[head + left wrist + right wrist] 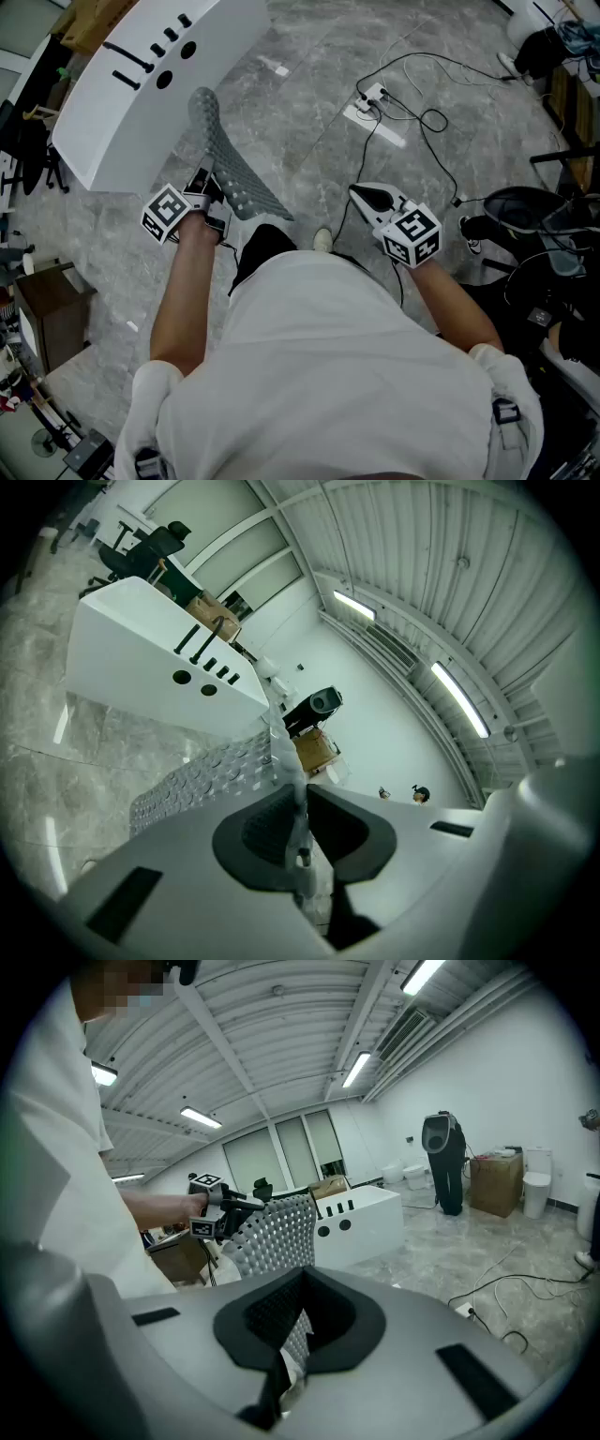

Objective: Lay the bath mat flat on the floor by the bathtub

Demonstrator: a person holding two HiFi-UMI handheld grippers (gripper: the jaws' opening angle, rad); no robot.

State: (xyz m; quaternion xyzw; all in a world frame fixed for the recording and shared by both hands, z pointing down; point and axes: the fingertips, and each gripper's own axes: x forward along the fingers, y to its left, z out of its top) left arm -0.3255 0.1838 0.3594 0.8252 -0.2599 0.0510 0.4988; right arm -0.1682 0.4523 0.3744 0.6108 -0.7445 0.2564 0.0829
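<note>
The grey studded bath mat [225, 155] hangs over the marble floor in front of the white bathtub [150, 94]. My left gripper [214, 187] is shut on one edge of it. In the left gripper view the mat [202, 780] runs out from the closed jaws [300, 827] toward the tub [141, 667]. My right gripper [356, 190] is off to the right, apart from the mat, its jaws a narrow gap apart with nothing held. In the right gripper view [298, 1326] the mat [272, 1232] hangs from the left gripper [220, 1206], with the tub [361, 1222] behind.
A power strip with trailing cables [373, 96] lies on the floor ahead to the right. A brown cabinet [52, 309] stands at the left, and black gear and a chair [534, 211] at the right. My own shoe [322, 239] is below the grippers.
</note>
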